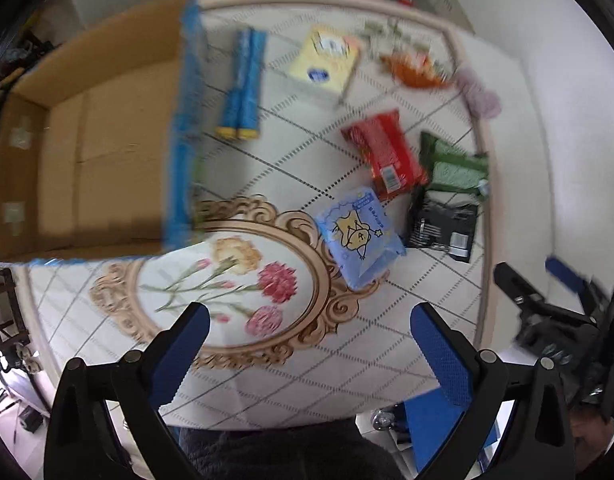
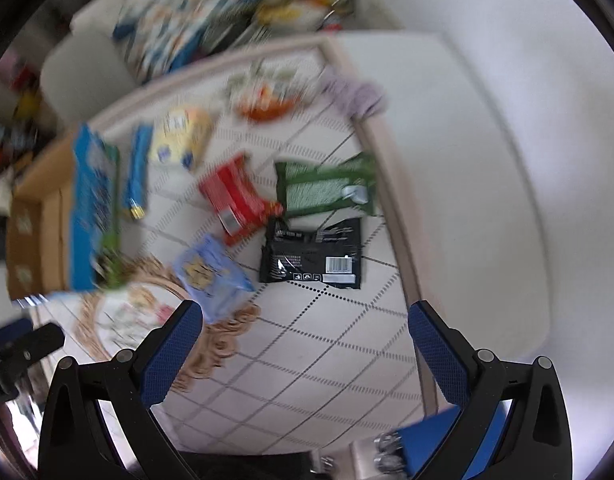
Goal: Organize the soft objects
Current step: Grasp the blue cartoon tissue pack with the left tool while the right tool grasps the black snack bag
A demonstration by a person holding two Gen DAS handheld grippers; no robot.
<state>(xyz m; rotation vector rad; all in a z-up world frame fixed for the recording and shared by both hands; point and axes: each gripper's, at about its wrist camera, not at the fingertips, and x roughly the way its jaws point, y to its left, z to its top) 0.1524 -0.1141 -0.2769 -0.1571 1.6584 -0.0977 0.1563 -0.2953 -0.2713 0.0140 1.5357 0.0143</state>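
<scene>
Soft packs lie on a patterned mat (image 1: 291, 376): a light blue pack with a yellow cartoon (image 1: 359, 236) (image 2: 211, 276), a red pack (image 1: 385, 156) (image 2: 235, 198), a green pack (image 1: 453, 164) (image 2: 327, 188), a black pack (image 1: 443, 224) (image 2: 313, 252), a yellow pack (image 1: 325, 62) (image 2: 181, 136), a blue roll pair (image 1: 243, 84) (image 2: 137, 172) and an orange pack (image 1: 415, 70) (image 2: 265, 106). An open cardboard box (image 1: 87, 148) (image 2: 39, 216) stands at the left. My left gripper (image 1: 309, 340) is open and empty above the mat. My right gripper (image 2: 305, 334) is open and empty, seen at the right in the left wrist view (image 1: 547, 304).
A lilac cloth (image 1: 481, 94) (image 2: 357, 98) lies on the mat's far right edge. White floor (image 2: 487, 160) lies right of the mat. Cluttered goods (image 2: 211, 28) are piled beyond the far edge. Both views are motion-blurred.
</scene>
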